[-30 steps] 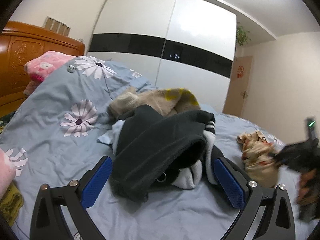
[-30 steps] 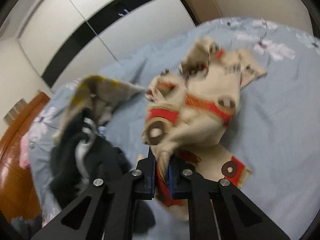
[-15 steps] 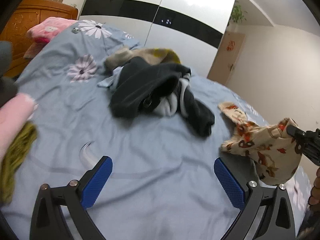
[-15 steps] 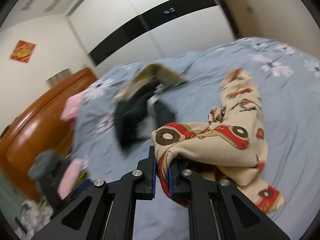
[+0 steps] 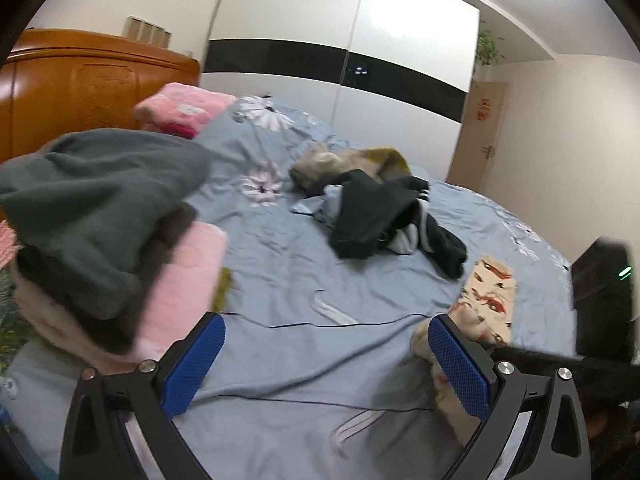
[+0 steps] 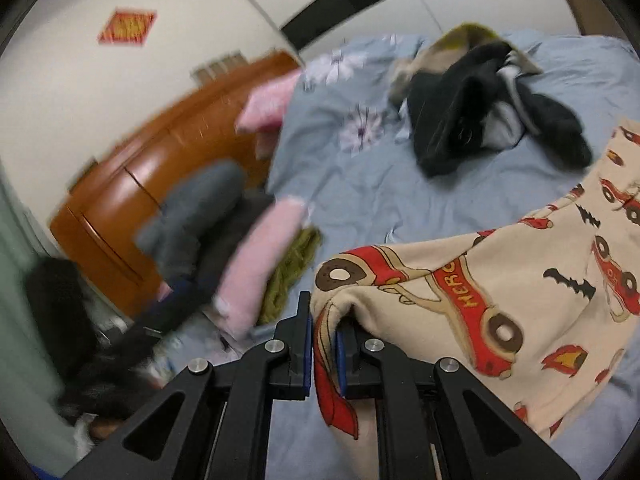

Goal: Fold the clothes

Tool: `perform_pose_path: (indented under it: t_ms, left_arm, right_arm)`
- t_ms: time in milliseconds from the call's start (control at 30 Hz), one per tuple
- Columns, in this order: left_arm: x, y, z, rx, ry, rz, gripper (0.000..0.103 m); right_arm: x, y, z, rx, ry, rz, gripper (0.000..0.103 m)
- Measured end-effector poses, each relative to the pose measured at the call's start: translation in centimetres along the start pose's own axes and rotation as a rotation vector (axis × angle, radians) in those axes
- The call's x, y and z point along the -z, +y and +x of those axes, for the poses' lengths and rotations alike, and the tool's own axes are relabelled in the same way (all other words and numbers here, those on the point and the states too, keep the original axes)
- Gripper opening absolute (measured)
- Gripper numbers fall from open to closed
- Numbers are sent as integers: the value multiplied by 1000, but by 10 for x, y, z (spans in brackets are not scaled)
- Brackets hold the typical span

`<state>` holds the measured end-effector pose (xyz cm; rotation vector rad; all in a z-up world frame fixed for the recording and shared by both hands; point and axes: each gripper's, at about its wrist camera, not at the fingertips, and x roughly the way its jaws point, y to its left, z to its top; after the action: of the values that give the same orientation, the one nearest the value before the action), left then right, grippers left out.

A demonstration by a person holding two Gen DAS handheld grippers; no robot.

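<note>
Left wrist view: my left tool (image 5: 326,356) is hanging wide open over bare blue bedsheet (image 5: 304,280) — a folded stack (image 5: 104,240) is crowding its left edge, a dark clothes heap (image 5: 384,216) lying well ahead.

Right wrist view: my right tool (image 6: 323,344) is pinching the cartoon-print garment (image 6: 500,280) by its edge — jaws having just been opening slightly, cloth between them, the rest draping rightward over the bed.

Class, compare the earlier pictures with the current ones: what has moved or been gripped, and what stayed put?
The right gripper has dragged the cream car-print garment away from the dark clothes pile toward the near edge of the bed, staying clamped on it. The left gripper pulled back, open and empty. The pile stayed put.
</note>
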<state>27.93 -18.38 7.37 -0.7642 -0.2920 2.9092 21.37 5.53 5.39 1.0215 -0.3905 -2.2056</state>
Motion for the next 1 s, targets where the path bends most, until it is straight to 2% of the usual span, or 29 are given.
perform_pose_path:
  t_ms: [67,133,167,200,300,400,467,633,767,833,900,1000]
  left_arm:
    - [2,4,-2,-7,6,1,103]
    - [4,3,1,-12,14,9,103]
    - [5,2,3,-12,20,14,103]
    - [6,-1,6,-9,24,17,103]
    - [5,-23,22,20,47,49,103]
    - [5,-59,40,59,60,103,103]
    - [2,-87,54,104,71,134,103]
    - [-10,-181,101,259,110,241,103]
    - [-10,-273,159,387,205,328,103]
    - [-4,-312,196,402,270,344,103]
    - [5,-343,234,369,330,377,102]
    - [19,-365,272,322,387,412,91]
  right_arm:
    - [7,1,16,25,39,16,14]
    - [12,-5,18,21,56,35,23]
    - [15,-9,13,17,53,38,40]
    - [16,-12,5,7,46,37,52]
    - [16,-29,-33,-13,-12,32,54]
    - [14,-61,-74,53,-102,62,58]
    - [12,-88,-99,83,-160,125,58]
    - [15,-156,-152,215,-282,263,58]
    - [33,-205,-183,293,-350,385,58]
    - [46,-225,-195,324,-370,438,58]
    - [60,-245,-208,353,-382,490,58]
    - [81,-264,-224,384,-382,532,58]
